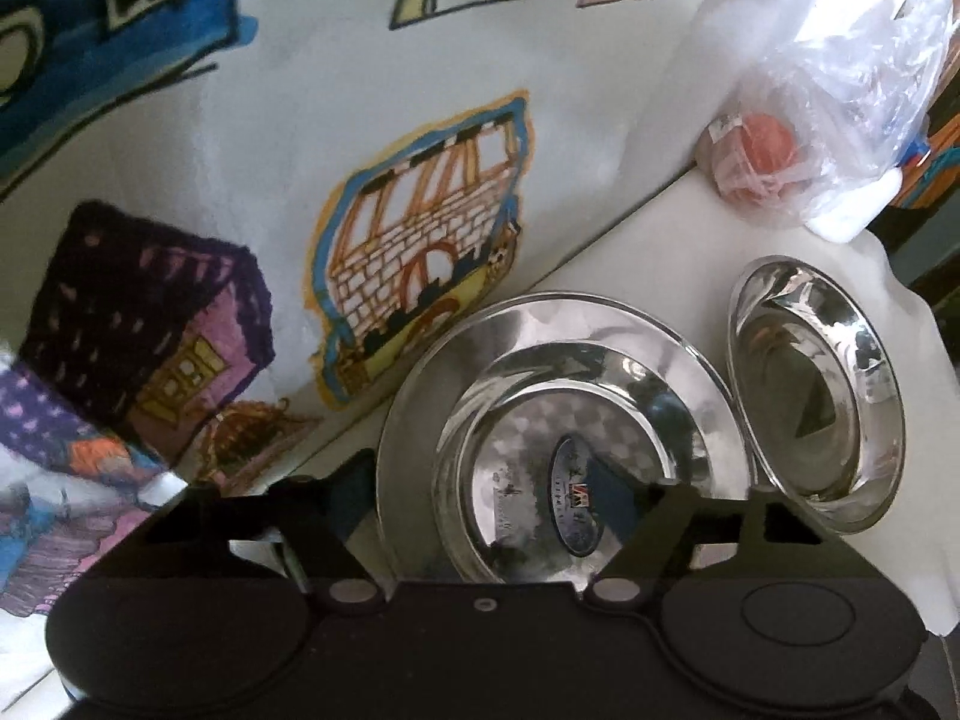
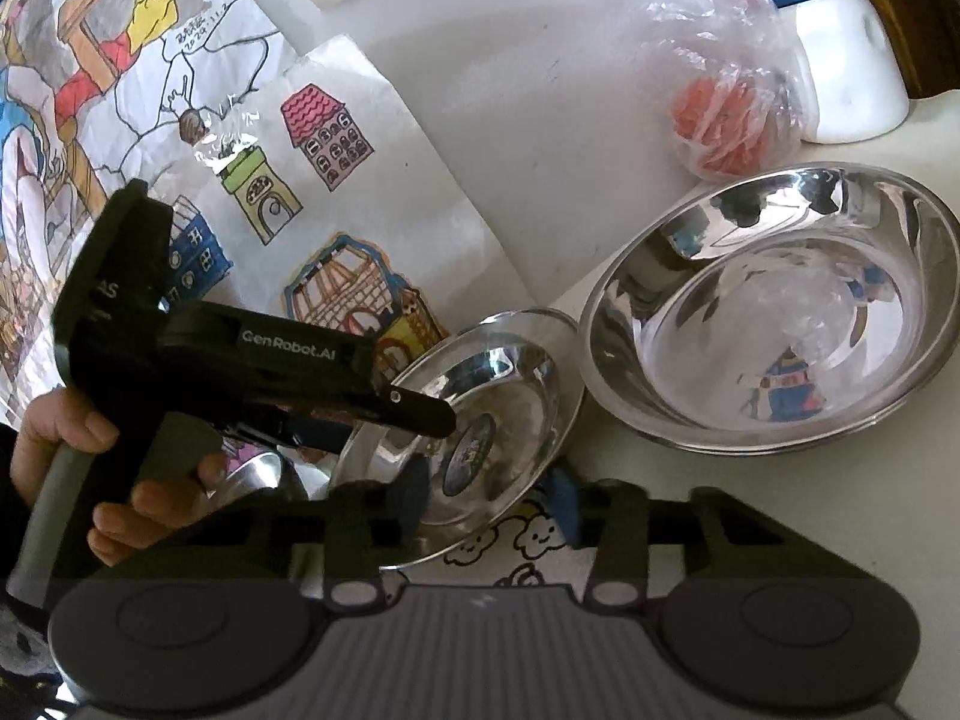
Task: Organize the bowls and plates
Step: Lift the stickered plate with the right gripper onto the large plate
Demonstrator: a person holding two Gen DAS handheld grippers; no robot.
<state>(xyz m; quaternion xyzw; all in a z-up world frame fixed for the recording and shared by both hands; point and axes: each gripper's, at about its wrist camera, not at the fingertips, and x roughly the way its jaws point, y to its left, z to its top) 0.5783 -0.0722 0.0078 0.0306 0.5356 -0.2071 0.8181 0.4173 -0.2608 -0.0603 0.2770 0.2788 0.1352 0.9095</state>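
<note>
A steel plate (image 1: 600, 384) (image 2: 510, 396) with a blue sticker in its middle is tilted up off the white table. My right gripper (image 2: 489, 501) is shut on its near rim, one pad on the inside and one outside. My left gripper (image 1: 507, 492) (image 2: 384, 429) stands open and straddles the plate's left side, with its upper finger over the plate's middle. A deeper steel bowl (image 1: 816, 396) (image 2: 780, 324) rests on the table just right of the plate, their rims almost touching.
A plastic bag (image 1: 762, 162) (image 2: 726, 120) with something orange-red in it lies behind the bowl, beside a white container (image 2: 852, 78). Coloured drawings (image 1: 420, 252) (image 2: 324, 138) lean along the back. Another steel piece (image 2: 264, 474) shows under the left gripper. A hand (image 2: 54, 438) holds that gripper.
</note>
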